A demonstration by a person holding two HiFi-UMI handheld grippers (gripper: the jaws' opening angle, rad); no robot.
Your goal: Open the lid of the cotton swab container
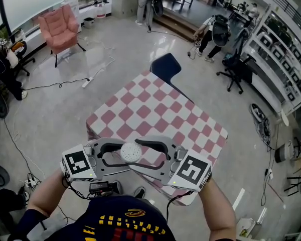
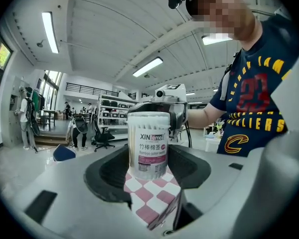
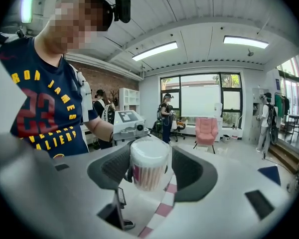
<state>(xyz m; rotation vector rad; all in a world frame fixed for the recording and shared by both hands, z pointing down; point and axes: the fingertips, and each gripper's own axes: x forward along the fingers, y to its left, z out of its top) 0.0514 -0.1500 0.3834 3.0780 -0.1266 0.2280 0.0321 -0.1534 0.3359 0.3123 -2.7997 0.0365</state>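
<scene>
- Now, the head view looks down. The left gripper (image 1: 123,154) and the right gripper (image 1: 135,155) point at each other over the near part of the pink and white checked table (image 1: 155,109). The cotton swab container (image 1: 131,152) is between their tips, round white top up.
- Left gripper view: the left gripper (image 2: 148,159) has its fingers pressed on both sides of the container (image 2: 147,146). The lid (image 2: 148,117) is on. The table shows below it.
- Right gripper view: the right gripper (image 3: 150,162) has its fingers spread wide apart. The container (image 3: 148,166) is between them, but they do not squeeze it.
</scene>
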